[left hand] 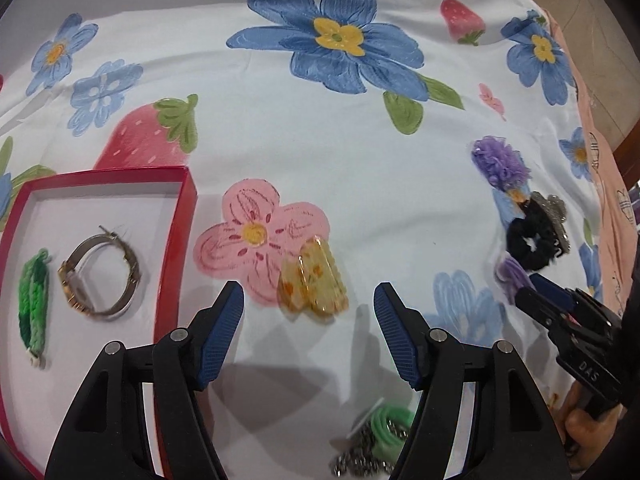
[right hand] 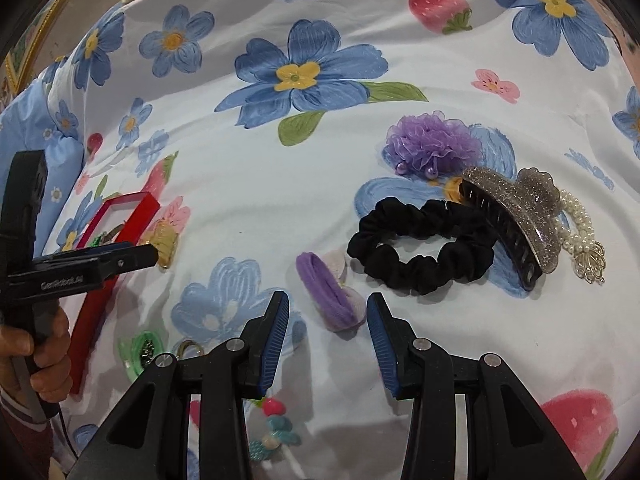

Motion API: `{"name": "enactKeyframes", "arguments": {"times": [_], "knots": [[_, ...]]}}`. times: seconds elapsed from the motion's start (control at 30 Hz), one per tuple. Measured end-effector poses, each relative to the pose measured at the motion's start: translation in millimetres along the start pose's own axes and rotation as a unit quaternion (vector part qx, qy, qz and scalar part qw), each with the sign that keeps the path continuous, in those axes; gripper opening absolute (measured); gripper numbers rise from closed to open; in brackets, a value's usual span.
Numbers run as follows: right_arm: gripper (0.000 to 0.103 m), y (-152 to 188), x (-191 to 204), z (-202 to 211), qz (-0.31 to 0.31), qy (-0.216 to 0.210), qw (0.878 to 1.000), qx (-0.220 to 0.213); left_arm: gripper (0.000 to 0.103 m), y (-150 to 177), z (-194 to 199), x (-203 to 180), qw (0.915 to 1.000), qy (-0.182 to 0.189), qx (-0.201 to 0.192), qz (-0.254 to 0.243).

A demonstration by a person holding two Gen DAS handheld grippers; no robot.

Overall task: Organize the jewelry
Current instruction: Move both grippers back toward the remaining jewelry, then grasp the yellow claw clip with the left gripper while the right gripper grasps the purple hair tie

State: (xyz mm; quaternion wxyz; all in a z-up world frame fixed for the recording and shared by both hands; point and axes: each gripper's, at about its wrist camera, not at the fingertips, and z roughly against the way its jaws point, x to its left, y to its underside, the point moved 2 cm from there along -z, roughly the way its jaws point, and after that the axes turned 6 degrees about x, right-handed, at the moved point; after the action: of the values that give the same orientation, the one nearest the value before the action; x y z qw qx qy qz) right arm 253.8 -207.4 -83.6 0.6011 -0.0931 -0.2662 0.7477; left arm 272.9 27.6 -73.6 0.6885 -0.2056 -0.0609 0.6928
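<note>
My left gripper [left hand: 309,296] stands open low over the flowered sheet, and a yellow translucent hair clip [left hand: 312,284] lies just ahead of its fingertips, untouched. Left of it is a red box [left hand: 176,248] holding a green braided bracelet [left hand: 34,300] and a metal watch [left hand: 100,276]. My right gripper [right hand: 328,302] is open too. A purple hair tie [right hand: 332,288] lies on the sheet between and just beyond its tips, with neither pad pressing it. The right gripper [left hand: 536,284] shows at the right of the left wrist view beside that hair tie [left hand: 512,276].
Beyond the hair tie lie a black scrunchie [right hand: 420,248], a glittery claw clip [right hand: 516,212], a pearl bracelet [right hand: 576,216] and a purple organza flower [right hand: 432,140]. A green ring [left hand: 390,424] with a chain and coloured beads [right hand: 276,420] lie near the grippers' bases. A hand [right hand: 44,340] holds the left gripper.
</note>
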Motion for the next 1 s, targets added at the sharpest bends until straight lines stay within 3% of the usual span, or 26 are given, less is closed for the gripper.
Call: {"name": "enactKeyframes", "arguments": {"times": [0.07,0.13,0.2,0.27,0.3,1.0], "knots": [[0.041,-1,-1,-4,-0.002,-0.001,1.000,0.003,0.052,-1,-4,-1,1.0000,0.000,0.003,-0.002],[0.040,-1,-1,-6,0.000,0.002,1.000,0.003,0.032,-1,-8,-1,1.0000,0.005,0.008,-0.003],[0.019,0,0,-7,0.000,0.001,1.000,0.003,0.032,-1,-9,-1,0.9999,0.009,0.009,-0.004],[0.012,0,0,-6,0.000,-0.002,1.000,0.002,0.032,1,-7,-2,0.9999,0.013,0.005,-0.008],[0.012,0,1,-5,0.002,-0.002,1.000,0.000,0.028,2,-6,-2,0.9998,0.016,0.003,-0.008],[0.011,4,84,20,0.045,-0.098,0.994,-0.015,0.028,58,73,25,0.9983,0.040,-0.044,0.001]]}}
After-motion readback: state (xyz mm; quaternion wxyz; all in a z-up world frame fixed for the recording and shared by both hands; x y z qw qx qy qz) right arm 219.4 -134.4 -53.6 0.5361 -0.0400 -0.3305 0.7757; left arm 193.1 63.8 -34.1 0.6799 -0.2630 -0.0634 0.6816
